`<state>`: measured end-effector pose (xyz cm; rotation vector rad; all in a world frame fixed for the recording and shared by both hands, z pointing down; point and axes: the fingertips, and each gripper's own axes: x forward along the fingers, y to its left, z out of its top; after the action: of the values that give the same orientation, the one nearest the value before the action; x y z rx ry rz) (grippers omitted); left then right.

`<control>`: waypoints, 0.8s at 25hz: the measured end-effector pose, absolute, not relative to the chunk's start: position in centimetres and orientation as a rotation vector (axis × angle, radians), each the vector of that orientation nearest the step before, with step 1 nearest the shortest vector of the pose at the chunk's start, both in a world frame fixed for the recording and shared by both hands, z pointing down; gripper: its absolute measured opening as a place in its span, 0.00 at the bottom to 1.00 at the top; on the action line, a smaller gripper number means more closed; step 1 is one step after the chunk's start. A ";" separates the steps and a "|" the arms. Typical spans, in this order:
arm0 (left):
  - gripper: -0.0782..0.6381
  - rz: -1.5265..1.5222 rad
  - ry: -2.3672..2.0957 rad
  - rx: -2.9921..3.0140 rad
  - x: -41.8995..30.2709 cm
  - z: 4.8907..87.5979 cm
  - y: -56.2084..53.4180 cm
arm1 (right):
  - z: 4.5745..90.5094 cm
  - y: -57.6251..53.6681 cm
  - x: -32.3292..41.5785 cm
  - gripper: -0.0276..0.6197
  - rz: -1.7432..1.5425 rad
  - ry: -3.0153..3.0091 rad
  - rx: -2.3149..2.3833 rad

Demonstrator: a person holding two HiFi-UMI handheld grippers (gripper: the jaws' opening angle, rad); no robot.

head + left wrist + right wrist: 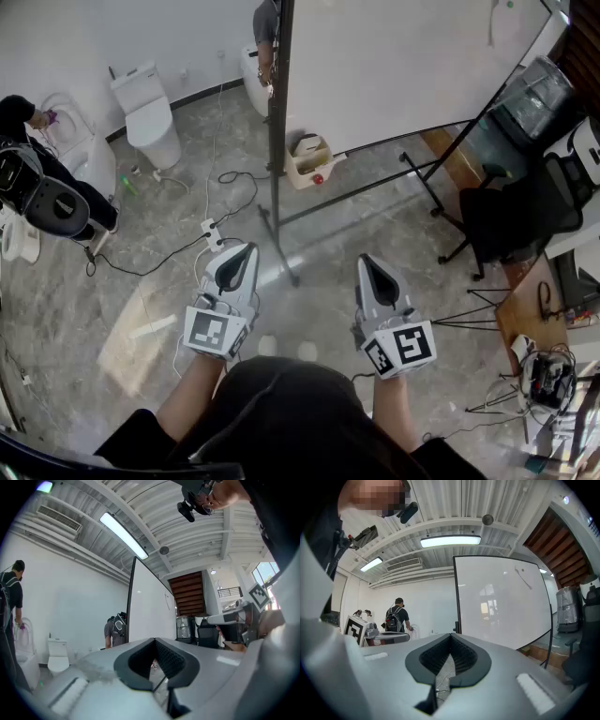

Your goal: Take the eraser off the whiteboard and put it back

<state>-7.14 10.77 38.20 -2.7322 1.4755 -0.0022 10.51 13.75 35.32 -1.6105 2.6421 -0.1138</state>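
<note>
A large whiteboard (403, 66) on a dark wheeled frame is seen standing ahead on the tiled floor (169, 309), its writing face turned towards the right side of the head view. The left gripper (246, 249) and the right gripper (367, 262) are held level and side by side, well short of the board. Each claw is drawn fully together, pad against pad, and nothing is carried in either. The eraser cannot be identified with certainty. A small slanted mark (524, 577) near the board's upper right corner may be it, but it is too small to be confirmed. The task is judged to be at its opening step: the approach has not yet been made and nothing has been lifted. For the next move, the board must be closed on, one claw must be spread wide enough to take the eraser, and the claw must be lined up squarely with it before the pads are brought in.
</note>
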 end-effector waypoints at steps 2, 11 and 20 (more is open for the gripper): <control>0.12 0.000 1.474 -2.735 -7.3 38.3 10.5 | 35.5 13.5 10.3 0.06 -0.112 2.642 -1.614; 0.12 0.033 1.481 -2.759 -8.5 38.2 9.5 | 35.5 12.6 9.1 0.06 -0.147 2.617 -1.604; 0.12 0.014 1.426 -2.766 -10.7 38.7 9.2 | 35.7 12.2 8.0 0.06 -0.164 2.558 -1.679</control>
<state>-10.68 9.21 38.71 -2.7663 1.4264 0.0136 7.95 12.21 35.75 -1.6790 2.5581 -0.1638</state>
